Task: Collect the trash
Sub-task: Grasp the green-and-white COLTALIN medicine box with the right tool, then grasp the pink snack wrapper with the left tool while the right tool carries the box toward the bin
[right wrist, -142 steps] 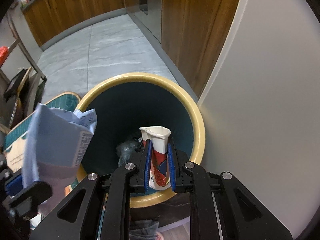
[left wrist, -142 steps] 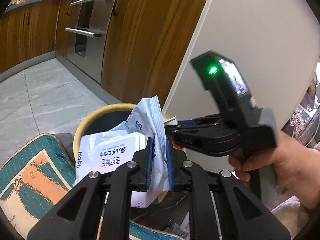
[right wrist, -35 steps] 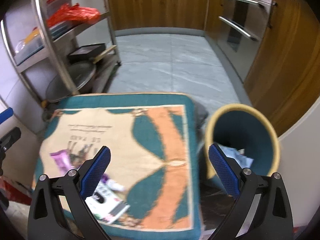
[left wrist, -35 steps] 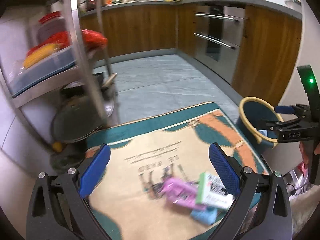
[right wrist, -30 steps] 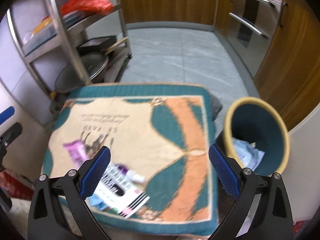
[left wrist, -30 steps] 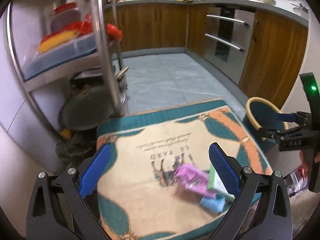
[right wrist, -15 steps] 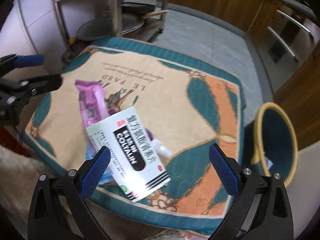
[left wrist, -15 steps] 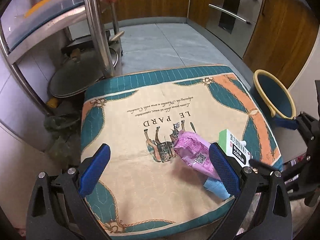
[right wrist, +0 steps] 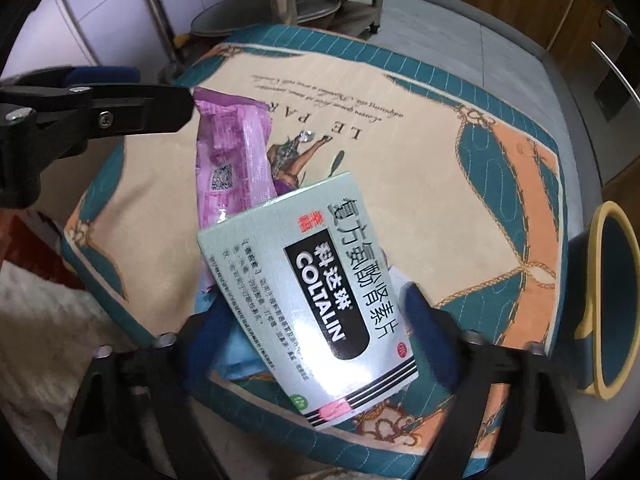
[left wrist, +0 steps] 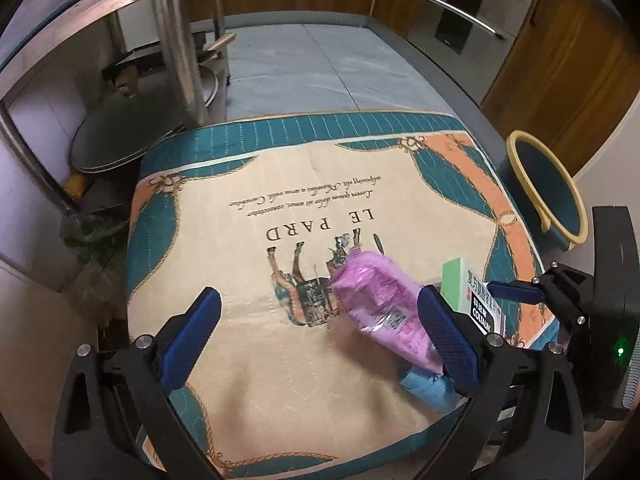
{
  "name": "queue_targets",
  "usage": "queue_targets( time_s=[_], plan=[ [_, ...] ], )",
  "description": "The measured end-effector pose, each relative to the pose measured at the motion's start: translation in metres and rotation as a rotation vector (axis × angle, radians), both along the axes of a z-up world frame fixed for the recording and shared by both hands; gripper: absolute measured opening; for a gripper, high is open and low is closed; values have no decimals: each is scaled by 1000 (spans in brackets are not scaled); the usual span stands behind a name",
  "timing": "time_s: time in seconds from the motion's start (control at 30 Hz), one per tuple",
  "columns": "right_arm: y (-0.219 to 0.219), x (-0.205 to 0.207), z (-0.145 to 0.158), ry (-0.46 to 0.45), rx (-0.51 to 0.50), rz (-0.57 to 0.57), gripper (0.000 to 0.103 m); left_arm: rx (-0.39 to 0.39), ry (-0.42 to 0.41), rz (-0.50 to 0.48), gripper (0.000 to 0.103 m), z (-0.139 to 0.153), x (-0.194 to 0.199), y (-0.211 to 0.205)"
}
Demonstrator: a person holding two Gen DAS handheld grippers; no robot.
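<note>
- Trash lies in a small heap on the near right part of my teal, peach and cream cushion [left wrist: 256, 200], printed "LE PARD" with horse figures.
- Pink wrapper [left wrist: 380, 304]: crinkled glossy plastic with a QR code, one end over the horse print.
- Medicine box [right wrist: 316, 292]: pale green carton, black "COLTALIN" band, Chinese text; it leans over the pink wrapper's near end.
- Blue scrap [left wrist: 428, 390]: light blue, mostly buried under the wrapper and box; I cannot tell what it is.
- Left tool [left wrist: 320, 336]: blue pads wide apart, holding nothing, right pad over the wrapper's edge.
- Right tool [right wrist: 320, 324]: pads spread either side of the box, both blurred; contact with the box unclear.
- Bin [left wrist: 548, 188]: yellow rim, teal inside, on the floor just past the cushion's right edge; contents hidden.
</note>
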State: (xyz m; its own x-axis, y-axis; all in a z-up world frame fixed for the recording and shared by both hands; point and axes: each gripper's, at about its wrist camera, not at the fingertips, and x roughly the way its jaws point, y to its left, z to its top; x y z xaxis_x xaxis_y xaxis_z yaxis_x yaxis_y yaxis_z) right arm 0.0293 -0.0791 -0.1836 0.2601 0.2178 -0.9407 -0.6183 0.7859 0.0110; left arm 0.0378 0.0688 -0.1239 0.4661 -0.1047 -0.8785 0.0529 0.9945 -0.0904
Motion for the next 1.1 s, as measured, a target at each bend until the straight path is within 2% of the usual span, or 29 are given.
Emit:
queue_targets(
  time_s=[0.27, 0.43, 0.6, 0.73, 0.9, 1.1],
  plan=[
    [-15, 6, 20, -2, 40, -43, 79, -30, 29, 4, 96, -10, 10, -7],
    [-19, 5, 27, -20, 49, -41, 79, -143, 50, 19, 93, -14, 17, -11],
    [-23, 3, 26, -20, 26, -47, 78, -113, 58, 28, 93, -17, 26, -21],
    [-42, 11, 40, -25, 93, -118, 78, -69, 54, 73, 93, -17, 36, -19],
    [-73, 25, 65, -34, 187, -219, 78, -87, 44, 113, 93, -14, 51, -18],
    [-119, 49, 93, -109, 178, -363, 78, -12, 39, 58, 93, -19, 67, -46]
  ],
)
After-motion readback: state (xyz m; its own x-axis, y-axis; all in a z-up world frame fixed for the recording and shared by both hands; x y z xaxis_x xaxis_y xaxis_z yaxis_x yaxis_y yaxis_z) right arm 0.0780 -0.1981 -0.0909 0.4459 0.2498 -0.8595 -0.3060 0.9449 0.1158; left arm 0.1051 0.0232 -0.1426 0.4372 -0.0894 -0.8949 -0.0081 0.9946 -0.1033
